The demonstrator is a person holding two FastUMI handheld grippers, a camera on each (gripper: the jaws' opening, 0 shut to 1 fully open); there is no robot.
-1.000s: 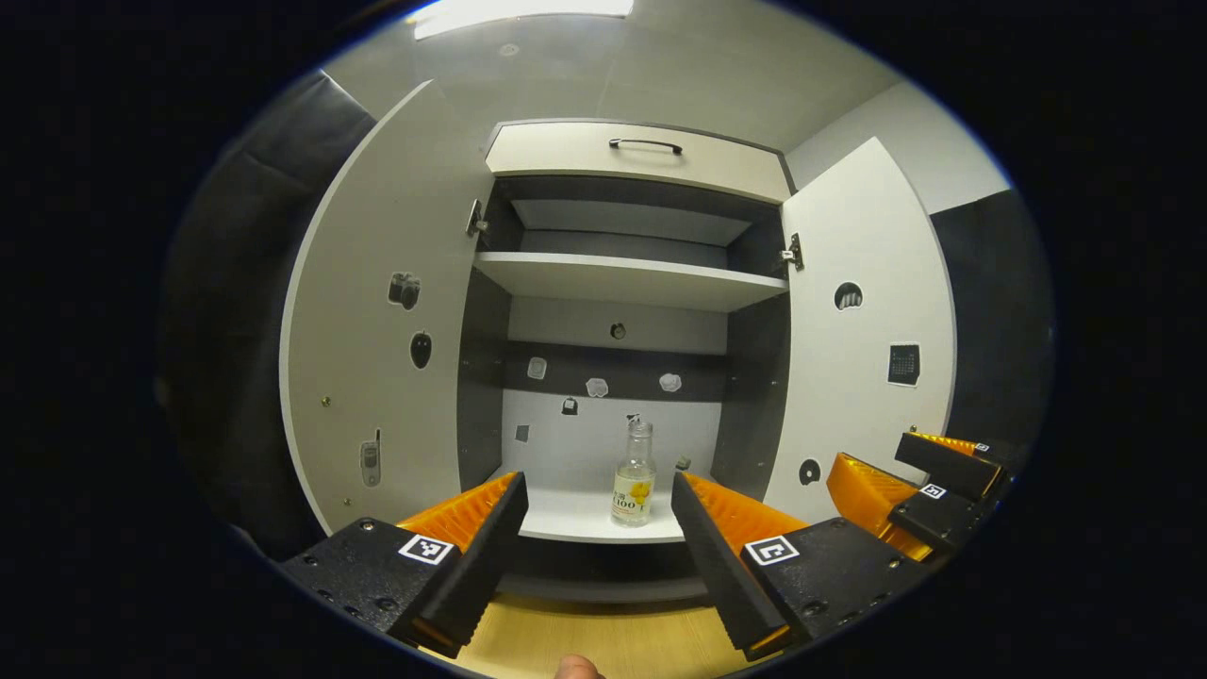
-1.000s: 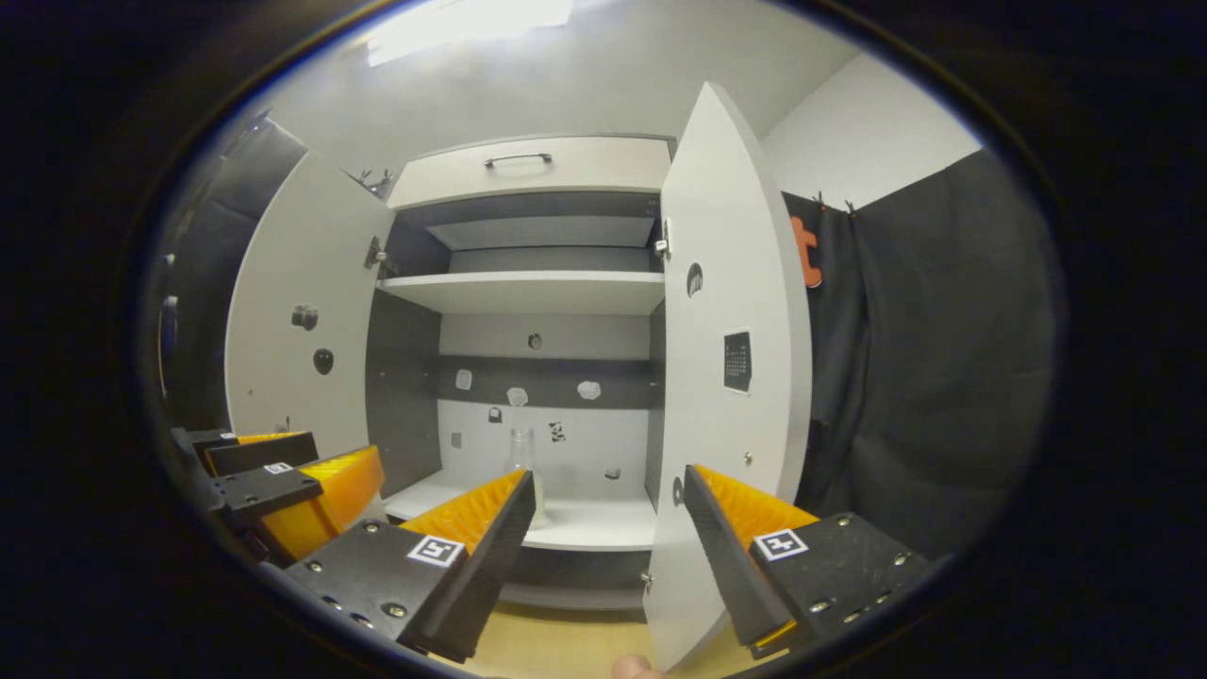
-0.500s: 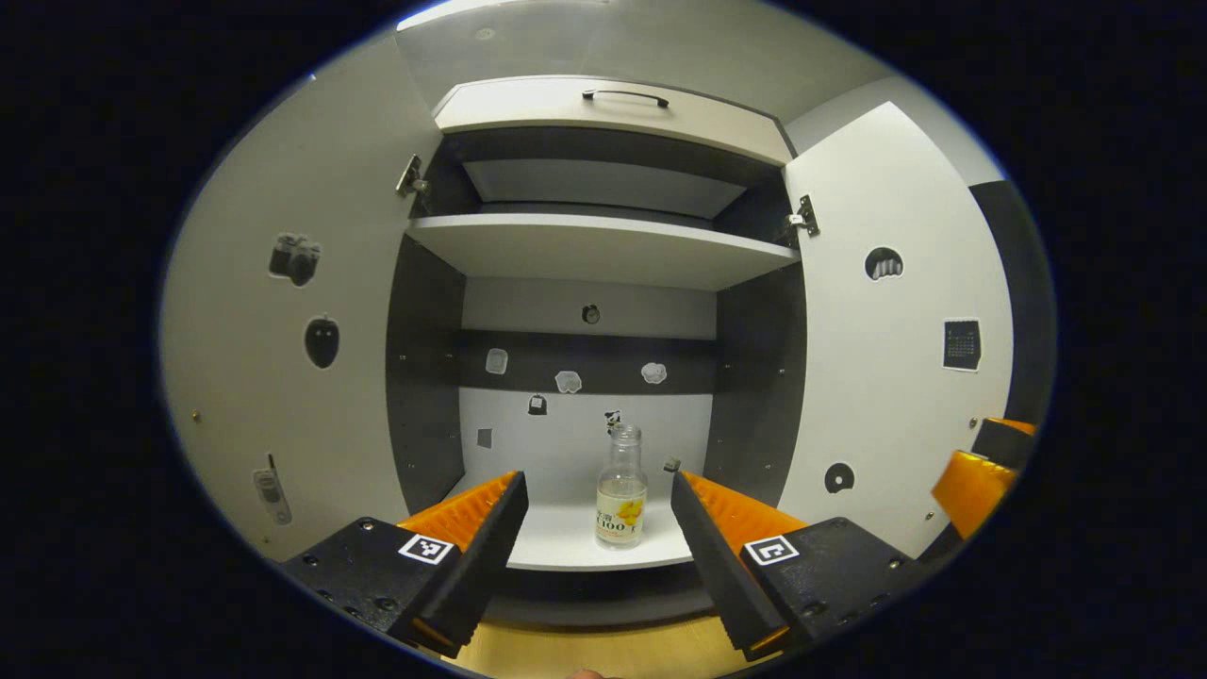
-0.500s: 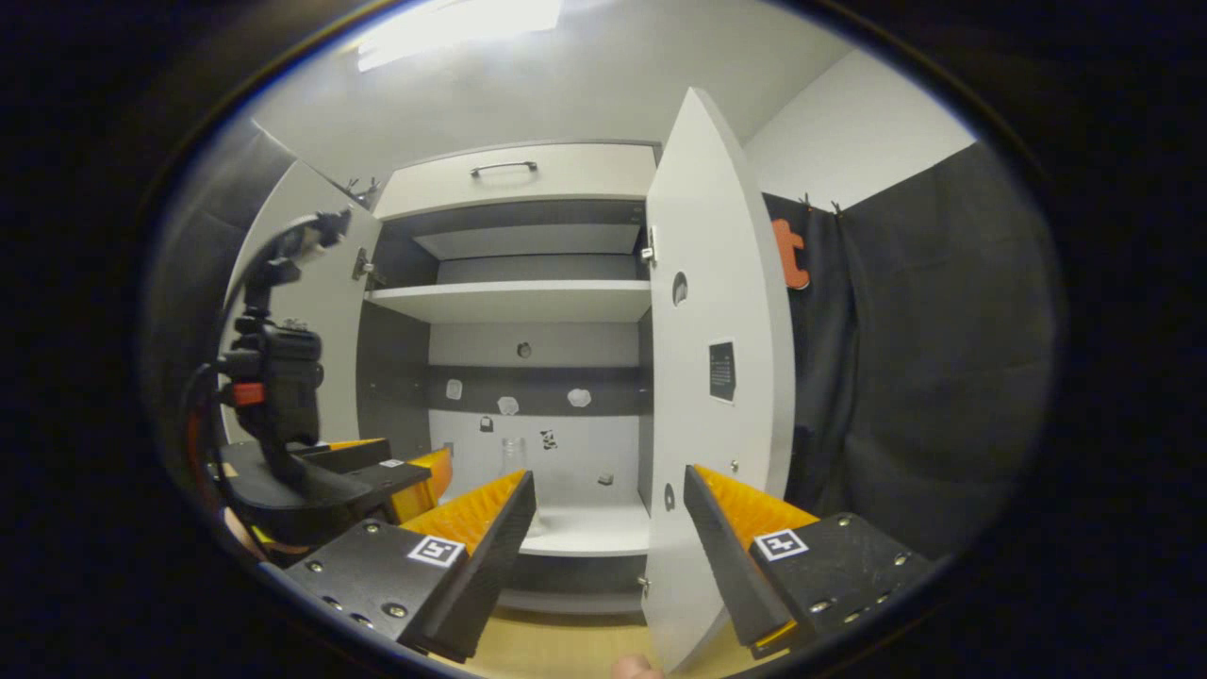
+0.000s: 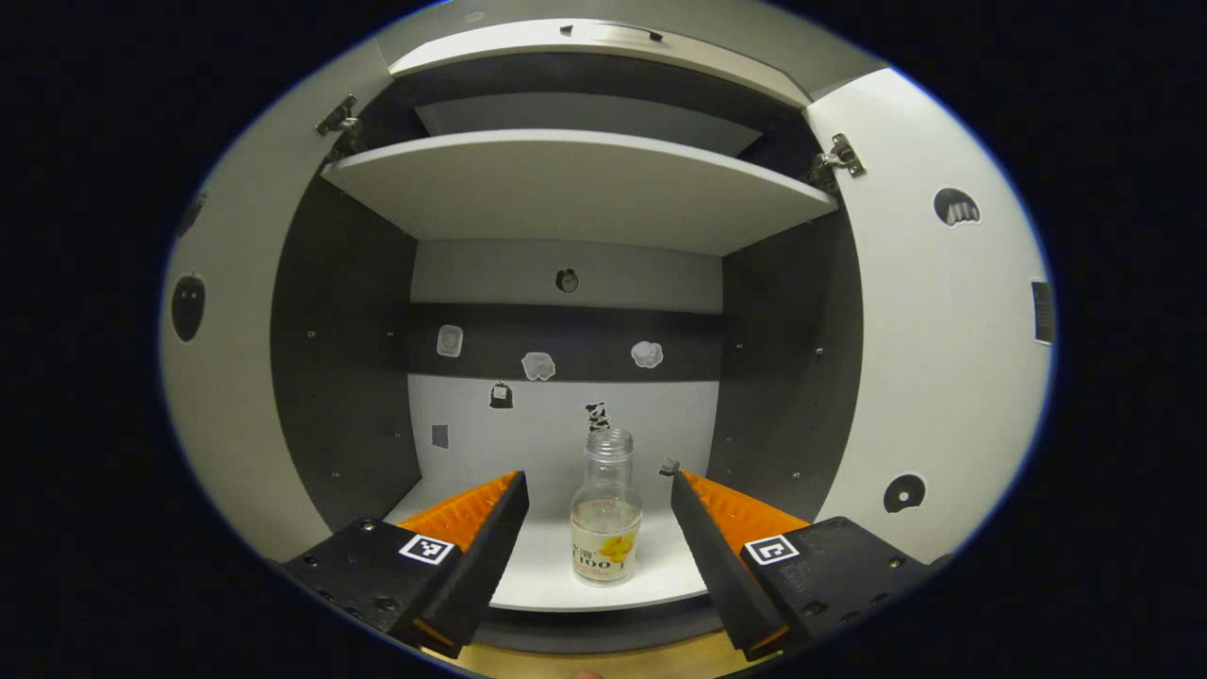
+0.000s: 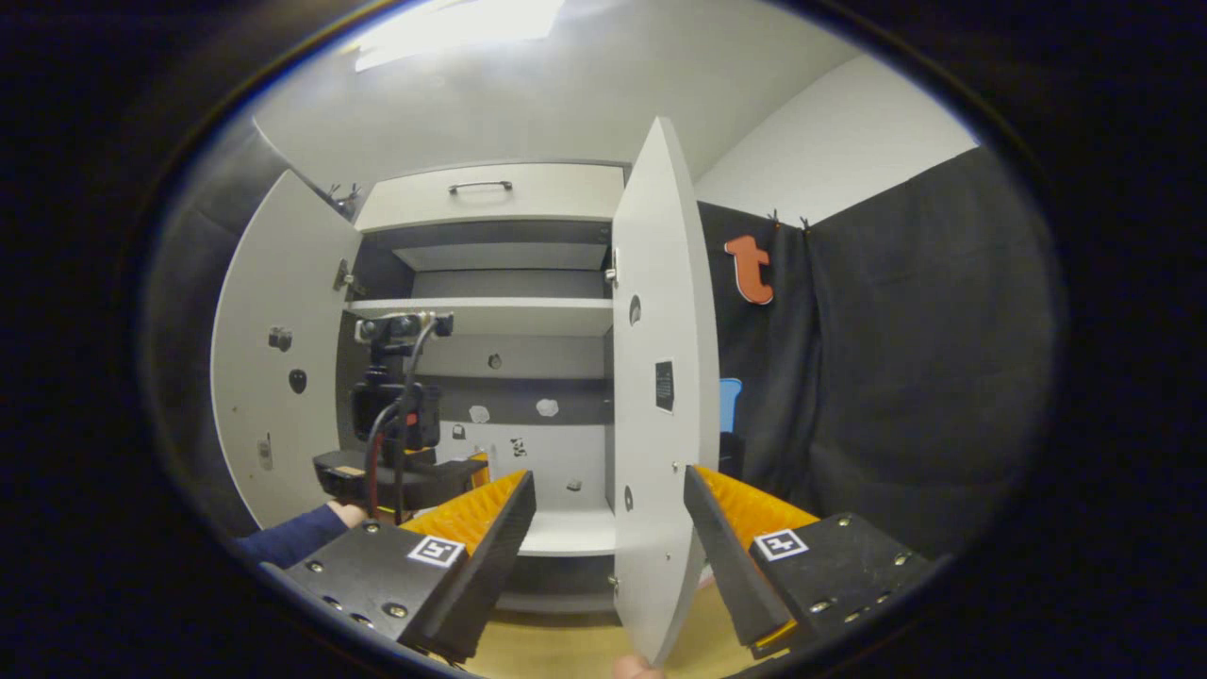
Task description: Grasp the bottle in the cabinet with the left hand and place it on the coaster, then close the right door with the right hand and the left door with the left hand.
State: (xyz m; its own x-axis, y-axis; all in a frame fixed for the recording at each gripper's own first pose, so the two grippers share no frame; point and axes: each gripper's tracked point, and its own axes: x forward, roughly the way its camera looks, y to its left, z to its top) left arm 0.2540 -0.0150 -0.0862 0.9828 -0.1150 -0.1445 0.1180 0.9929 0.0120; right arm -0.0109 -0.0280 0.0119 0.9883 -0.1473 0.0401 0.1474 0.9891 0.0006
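1. The bottle (image 5: pixel 605 509) stands upright on the cabinet's bottom shelf (image 5: pixel 542 575), near its front edge.
2. Your left gripper (image 5: pixel 598 528) is spread wide, with the bottle between its fingers (image 5: pixel 476 547), touching neither.
3. Your right gripper (image 6: pixel 609 538) is also wide, holding nothing; the right door's (image 6: pixel 660 396) edge stands between its fingers.
4. The left door (image 6: pixel 273 377) and right door both stand open.
5. In the right gripper view, your left gripper sits inside the cabinet opening, your sleeve (image 6: pixel 292 536) behind it.

Bottle (image 5: pixel 605 514) ahead btwn left gripper (image 5: pixel 596 528) fingers: clear glossy glass, paper label. Finger pads (image 5: pixel 467 509) ribbed orange plastic, bodies matt black. Shelf (image 5: pixel 575 184) above smooth matt white laminate; hinges (image 5: pixel 834 158) shiny metal.
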